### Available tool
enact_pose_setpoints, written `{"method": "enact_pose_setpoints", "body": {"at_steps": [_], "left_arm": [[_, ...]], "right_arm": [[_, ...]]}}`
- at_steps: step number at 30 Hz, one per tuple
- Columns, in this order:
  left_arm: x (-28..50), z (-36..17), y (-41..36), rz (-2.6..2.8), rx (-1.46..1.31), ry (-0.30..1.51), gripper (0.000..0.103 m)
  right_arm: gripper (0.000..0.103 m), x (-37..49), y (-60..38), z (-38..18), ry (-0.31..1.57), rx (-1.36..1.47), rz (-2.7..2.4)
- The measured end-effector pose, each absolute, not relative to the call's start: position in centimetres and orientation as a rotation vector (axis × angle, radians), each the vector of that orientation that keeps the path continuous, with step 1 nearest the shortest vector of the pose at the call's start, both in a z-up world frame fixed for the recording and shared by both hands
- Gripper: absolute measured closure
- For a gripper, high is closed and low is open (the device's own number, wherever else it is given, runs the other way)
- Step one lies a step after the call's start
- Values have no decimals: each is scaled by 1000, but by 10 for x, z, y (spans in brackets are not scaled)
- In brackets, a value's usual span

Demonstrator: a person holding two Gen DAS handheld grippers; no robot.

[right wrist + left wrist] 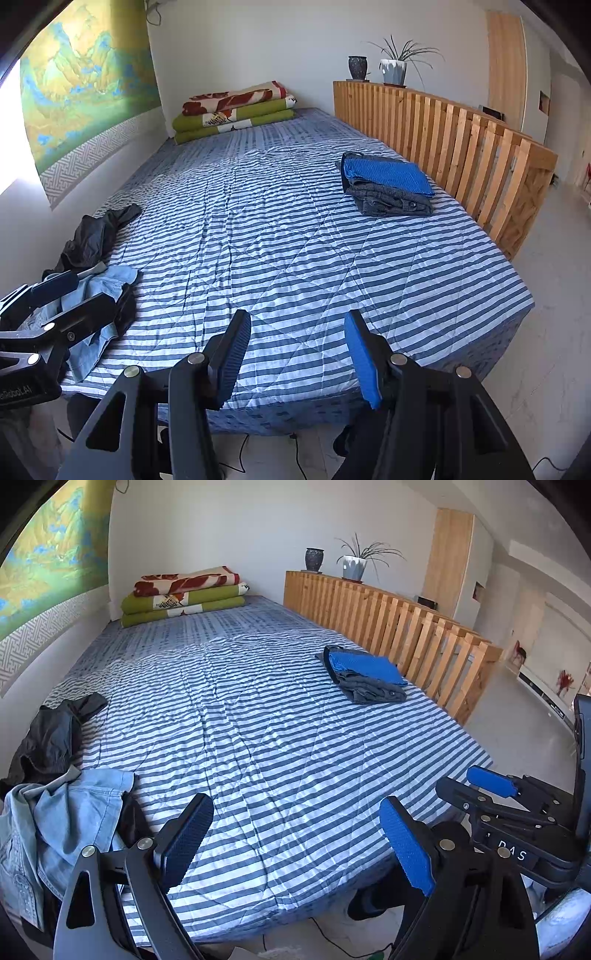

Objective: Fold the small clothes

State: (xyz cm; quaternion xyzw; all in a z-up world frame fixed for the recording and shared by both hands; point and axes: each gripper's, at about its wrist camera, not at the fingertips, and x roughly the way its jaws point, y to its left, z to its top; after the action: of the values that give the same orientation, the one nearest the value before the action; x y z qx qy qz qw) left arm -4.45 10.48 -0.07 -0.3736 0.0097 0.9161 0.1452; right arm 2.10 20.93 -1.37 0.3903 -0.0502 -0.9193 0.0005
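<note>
Taking the striped bed (pixel 258 720) as landmark: at its near left corner lies a crumpled heap, a black garment (pixel 51 734) behind a light denim shirt (pixel 70 812). The denim looks soft, limp and light, probably easiest to pinch at a collar or hem edge and drag flat. The left gripper (pixel 295 834) hovers over the bed's near edge beside that heap, jaws spread and empty. The right gripper (pixel 297 354) hangs level further right, likewise wide and empty. Folded clothes (pixel 388 184) sit by the bed's far right side.
</note>
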Motion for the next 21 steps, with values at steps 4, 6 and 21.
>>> {"method": "enact_pose_setpoints", "body": {"at_steps": [4,6,21], "left_arm": [[-44,-2,105,2635,-1080,25,10],[-44,-3,105,2635,-1082,25,10],[-45,-4,102,2637,-1086,18,10]], "right_arm": [[54,21,209,-14,-157,1228,-2886],[54,21,209,-15,-157,1230,-2884],[54,21,207,-16,-154,1237,-2878]]}}
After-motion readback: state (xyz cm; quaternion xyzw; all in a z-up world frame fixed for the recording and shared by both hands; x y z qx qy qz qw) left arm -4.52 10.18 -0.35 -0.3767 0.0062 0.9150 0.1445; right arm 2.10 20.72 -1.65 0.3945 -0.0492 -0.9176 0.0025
